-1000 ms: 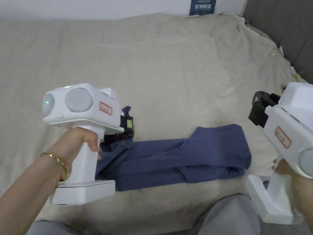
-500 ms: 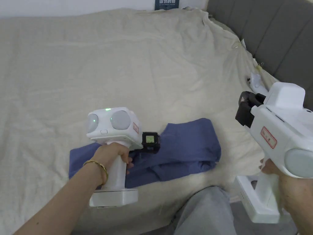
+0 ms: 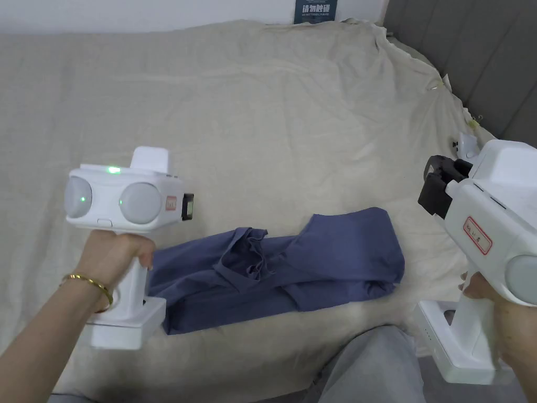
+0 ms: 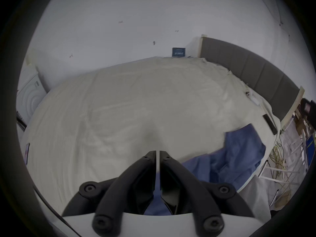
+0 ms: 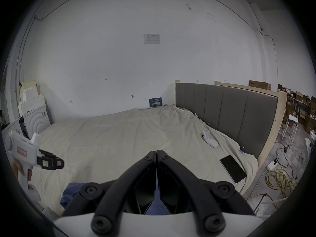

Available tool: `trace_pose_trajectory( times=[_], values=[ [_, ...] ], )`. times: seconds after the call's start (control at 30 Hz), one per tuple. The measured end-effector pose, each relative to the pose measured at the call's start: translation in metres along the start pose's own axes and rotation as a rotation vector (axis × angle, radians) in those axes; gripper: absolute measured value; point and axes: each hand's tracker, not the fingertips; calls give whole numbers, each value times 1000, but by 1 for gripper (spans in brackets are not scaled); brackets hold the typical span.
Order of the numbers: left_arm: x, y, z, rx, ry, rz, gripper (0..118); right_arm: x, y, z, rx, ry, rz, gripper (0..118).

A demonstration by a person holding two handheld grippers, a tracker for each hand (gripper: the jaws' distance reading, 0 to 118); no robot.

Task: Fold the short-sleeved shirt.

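The blue short-sleeved shirt [image 3: 278, 267] lies on the beige bed sheet [image 3: 251, 120] as a long, narrow strip near the front edge. A rumpled flap with the collar is turned onto its middle. My left gripper [image 3: 189, 205] hovers above and just beyond the shirt's left end. In the left gripper view its jaws [image 4: 157, 152] are shut with nothing between them, and the shirt [image 4: 230, 160] lies off to the right. My right gripper [image 3: 438, 183] hangs in the air to the right of the shirt, its jaws [image 5: 156, 151] shut and empty.
A grey padded headboard [image 3: 472, 63] runs along the right side of the bed. A dark phone [image 5: 233, 171] and a small white object [image 5: 210, 139] lie on the sheet near it. The person's knee in grey trousers [image 3: 377, 367] is at the front edge. Yellow cables [image 5: 280, 179] lie on the floor.
The left gripper carried the shirt's left end toward the middle, let it go there, and has drawn back to the left and up. The right gripper has stayed in the air.
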Motion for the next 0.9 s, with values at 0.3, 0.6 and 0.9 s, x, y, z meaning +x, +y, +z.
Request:
trace_pose_trajectory(
  times=[0.3,0.6,0.9],
  values=[
    [39,-71,-53,-152,-111,114,0,-3,-3,3,-13,2,14,0],
    [125,-95,-62,-153,-140,-142,0,14,-10,5,-34,-33,8,0],
    [135,-77,-29,-108,-274,-173,0,19,-12,2,-46,-39,-19,0]
  ],
)
